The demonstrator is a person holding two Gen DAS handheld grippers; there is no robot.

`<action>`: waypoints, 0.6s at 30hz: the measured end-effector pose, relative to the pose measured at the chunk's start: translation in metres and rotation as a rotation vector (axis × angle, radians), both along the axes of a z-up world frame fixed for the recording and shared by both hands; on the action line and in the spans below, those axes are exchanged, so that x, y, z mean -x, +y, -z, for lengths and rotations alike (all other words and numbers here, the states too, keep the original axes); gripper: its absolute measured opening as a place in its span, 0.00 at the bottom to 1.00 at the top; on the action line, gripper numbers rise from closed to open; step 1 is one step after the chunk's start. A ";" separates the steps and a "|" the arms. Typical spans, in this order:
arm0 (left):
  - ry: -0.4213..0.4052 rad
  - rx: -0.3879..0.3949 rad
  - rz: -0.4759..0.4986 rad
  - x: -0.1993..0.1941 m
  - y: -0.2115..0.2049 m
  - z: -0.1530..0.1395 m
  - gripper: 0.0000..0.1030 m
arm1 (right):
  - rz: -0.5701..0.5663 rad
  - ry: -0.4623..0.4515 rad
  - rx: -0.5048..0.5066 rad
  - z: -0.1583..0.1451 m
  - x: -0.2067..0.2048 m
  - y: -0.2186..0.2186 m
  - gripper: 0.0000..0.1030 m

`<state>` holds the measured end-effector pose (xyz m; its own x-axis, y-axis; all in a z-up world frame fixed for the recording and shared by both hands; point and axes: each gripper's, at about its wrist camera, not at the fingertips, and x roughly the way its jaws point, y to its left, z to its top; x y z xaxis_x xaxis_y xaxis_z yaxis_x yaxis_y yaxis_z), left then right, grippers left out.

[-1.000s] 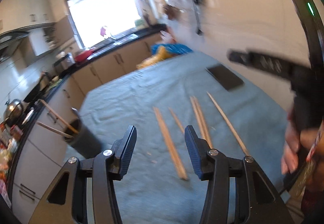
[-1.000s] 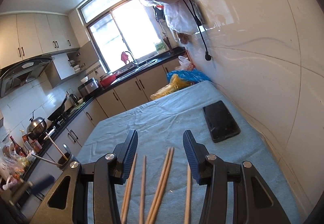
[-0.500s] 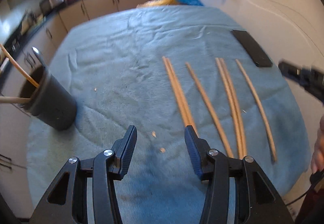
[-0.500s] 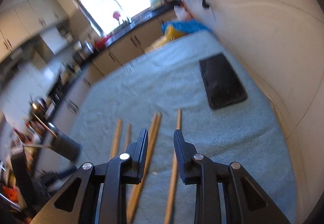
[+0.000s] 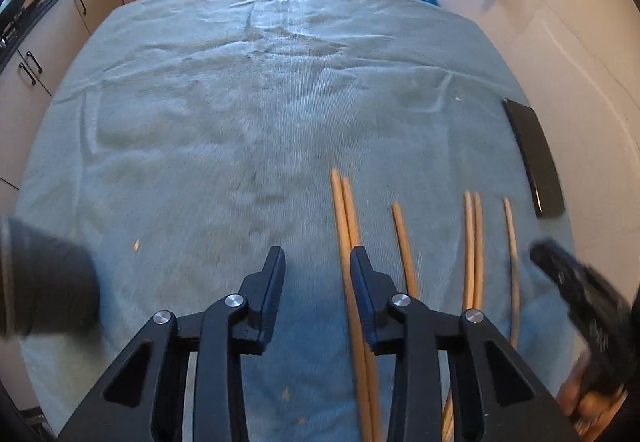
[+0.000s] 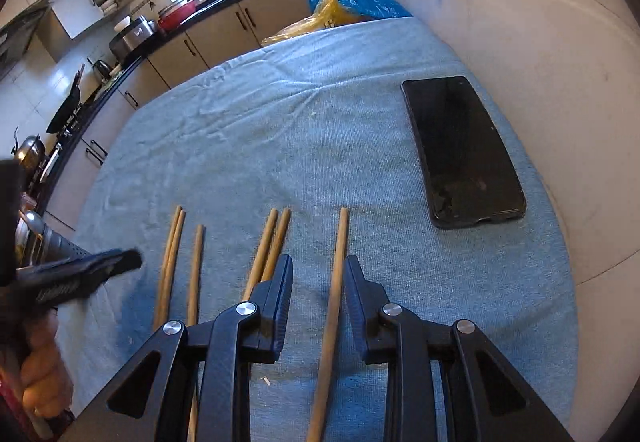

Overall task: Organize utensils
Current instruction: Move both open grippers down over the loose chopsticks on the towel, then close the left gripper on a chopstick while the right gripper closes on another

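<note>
Several wooden chopsticks lie side by side on the blue-grey cloth (image 5: 240, 102). In the left wrist view my left gripper (image 5: 318, 256) is open and low over the cloth, its right finger over a touching pair of chopsticks (image 5: 346, 226). A single chopstick (image 5: 404, 242), another pair (image 5: 472, 242) and one more (image 5: 512, 250) lie to the right. In the right wrist view my right gripper (image 6: 318, 266) is open, straddling the rightmost single chopstick (image 6: 336, 282). The dark holder cup (image 5: 44, 282) stands at the far left.
A black phone (image 6: 460, 150) lies on the cloth at the right, close to the white wall. Yellow and blue bags (image 6: 344, 10) sit past the table's far edge. Kitchen cabinets and counter run along the back and left. The other gripper (image 6: 80, 270) shows at the left.
Both grippers have tilted down and come lower over the chopsticks. The right gripper has shifted so the rightmost chopstick lies between its fingers, and it has opened wider than half a second ago.
</note>
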<state>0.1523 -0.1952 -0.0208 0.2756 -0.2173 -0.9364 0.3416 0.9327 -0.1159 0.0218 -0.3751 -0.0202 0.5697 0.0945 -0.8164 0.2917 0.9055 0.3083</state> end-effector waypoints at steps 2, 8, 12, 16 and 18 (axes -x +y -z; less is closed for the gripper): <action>0.006 -0.013 -0.007 -0.011 -0.006 0.004 0.31 | 0.008 -0.004 0.007 -0.002 0.003 -0.002 0.27; 0.018 -0.029 -0.001 -0.023 -0.019 0.017 0.26 | 0.016 -0.008 0.025 -0.007 0.008 -0.009 0.28; 0.003 -0.038 0.003 -0.024 -0.024 0.019 0.21 | 0.014 0.001 0.016 -0.005 0.004 -0.014 0.27; -0.004 -0.057 0.026 -0.019 -0.024 0.020 0.16 | 0.011 0.011 0.004 -0.001 0.000 -0.015 0.27; -0.009 -0.066 0.038 -0.017 -0.022 0.022 0.16 | 0.009 0.016 0.003 0.001 -0.002 -0.015 0.28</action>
<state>0.1693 -0.2172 -0.0423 0.2766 -0.1652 -0.9467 0.3777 0.9245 -0.0510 0.0235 -0.3902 -0.0207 0.5574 0.0872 -0.8256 0.3044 0.9038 0.3010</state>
